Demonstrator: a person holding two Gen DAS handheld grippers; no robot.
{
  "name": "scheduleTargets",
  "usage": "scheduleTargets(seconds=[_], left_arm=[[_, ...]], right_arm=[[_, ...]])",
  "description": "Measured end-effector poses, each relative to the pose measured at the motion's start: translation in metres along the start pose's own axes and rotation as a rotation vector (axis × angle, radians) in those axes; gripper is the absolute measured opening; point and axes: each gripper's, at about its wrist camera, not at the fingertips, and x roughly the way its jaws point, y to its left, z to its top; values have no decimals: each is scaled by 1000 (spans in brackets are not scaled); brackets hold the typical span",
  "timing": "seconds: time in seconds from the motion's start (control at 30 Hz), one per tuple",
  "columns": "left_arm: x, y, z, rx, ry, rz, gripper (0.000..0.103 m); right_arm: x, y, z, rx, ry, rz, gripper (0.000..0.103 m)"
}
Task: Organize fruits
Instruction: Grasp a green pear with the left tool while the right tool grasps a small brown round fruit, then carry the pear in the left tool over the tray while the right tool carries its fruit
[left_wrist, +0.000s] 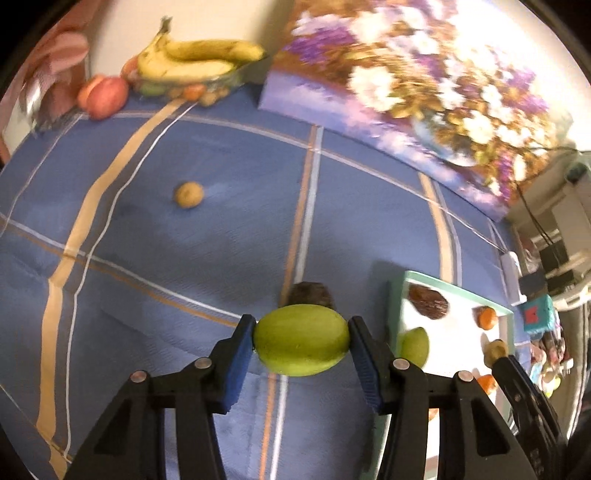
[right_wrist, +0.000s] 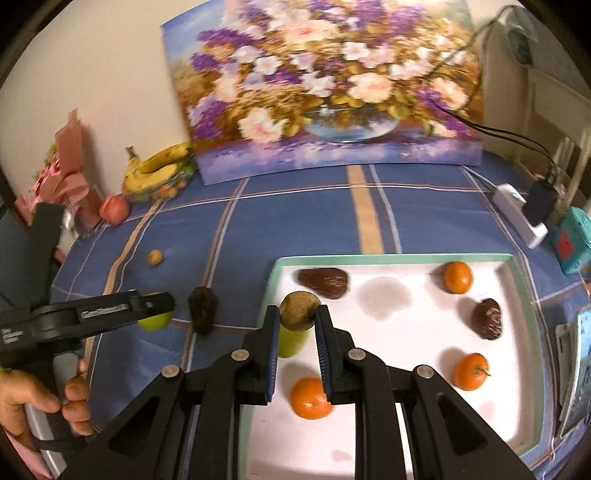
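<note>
Both grippers loaded with fruit, beside and over the tray.

Left wrist view: left gripper (left_wrist: 301, 345) clamps a green fruit (left_wrist: 301, 345) between its blue pads, above the blue cloth (left_wrist: 184, 258); a dark fruit (left_wrist: 310, 293) lies just behind at 12 o'clock, a brown fruit (left_wrist: 188, 194) far off at 11 o'clock, the tray (left_wrist: 397, 295) at 3 o'clock. Right wrist view: right gripper (right_wrist: 297, 319) grips a round brown fruit (right_wrist: 299, 310) over the tray's (right_wrist: 369, 258) near-left corner; oranges (right_wrist: 310, 398) and dark fruits (right_wrist: 323, 282) sit inside.
</note>
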Motion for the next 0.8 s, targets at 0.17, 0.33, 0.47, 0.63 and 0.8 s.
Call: scheduleTargets(seconds=[0.17, 0.33, 0.47, 0.63, 0.8], left_arm=[[0, -37, -4, 87, -5, -35, 54], [-5, -71, -24, 184, 16, -74, 54], [2, -93, -39, 248, 51, -96, 54], [12, -106, -50, 282, 87, -91, 54], [23, -106, -55, 272, 125, -81, 54]], right_arm=[[-13, -29, 0, 66, -25, -41, 20], [-29, -51, 2, 109, -57, -70, 20], [-36, -64, -1, 142, -58, -83, 20], [-40, -77, -7, 167, -41, -97, 20], [-38, -90, -13, 199, -4, -110, 20]])
